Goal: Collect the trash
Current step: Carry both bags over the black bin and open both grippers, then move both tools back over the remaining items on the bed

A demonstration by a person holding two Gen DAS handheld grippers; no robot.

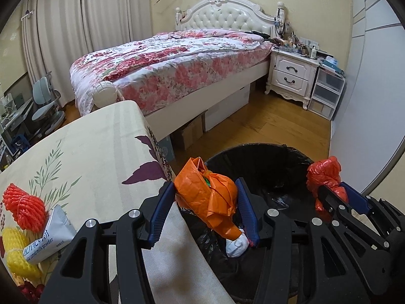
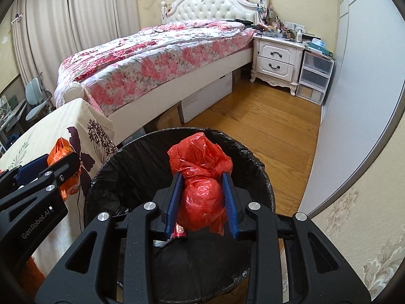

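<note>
On the table (image 1: 83,149) at your far left lie a red cord bundle (image 1: 25,209), a yellow cord bundle (image 1: 17,250) and a milk powder sachet (image 1: 50,238). Your left gripper (image 1: 206,200) is clamped on the orange bag (image 1: 210,195) at the near-left rim of the bin (image 2: 141,162). Your right gripper (image 2: 202,200) grips the red bag (image 2: 202,177) above the bin opening.

You get soft, even daylight through the pale pleated curtains (image 1: 63,30), left of the floral-quilted bed (image 1: 162,65). The glossy wooden floor (image 2: 265,116) right of that bed shows mild glare. Focus is sharp; fisheye edges bend and darken.
</note>
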